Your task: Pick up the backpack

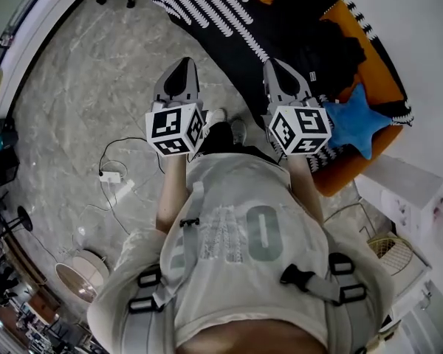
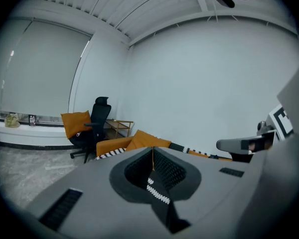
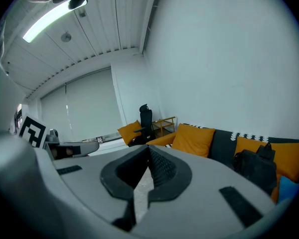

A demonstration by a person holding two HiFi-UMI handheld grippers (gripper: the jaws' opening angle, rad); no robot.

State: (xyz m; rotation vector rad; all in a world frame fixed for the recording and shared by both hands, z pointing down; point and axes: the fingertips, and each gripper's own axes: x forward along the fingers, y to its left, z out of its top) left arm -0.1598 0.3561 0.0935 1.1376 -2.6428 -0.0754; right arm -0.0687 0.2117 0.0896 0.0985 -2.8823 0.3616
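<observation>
Grey marble floor [image 1: 81, 87] under me, orange sofa [image 1: 384, 80] ahead to the right with a black-and-white throw [image 1: 207, 6] across it. Black backpack [image 1: 338, 54] sits on the sofa seat against an orange cushion [image 3: 289, 158], near a blue star pillow [image 1: 354, 120]. In the right gripper view it's low at the right edge. My left gripper [image 1: 182, 65] and right gripper [image 1: 275, 66] are both clenched on nothing, side by side out front, well apart from the bag. Step in hand, I judge: approach, nothing grabbed yet. To do it well, I should swing right toward the bag and open the jaws before arriving. Aim for the top handle or a shoulder strap, not the soft body, close fully on the webbing, then lift straight up. The bag looks floppy, so the second claw should take a strap too. Mind the power strip and cable [image 1: 111, 175] on the floor at left.
</observation>
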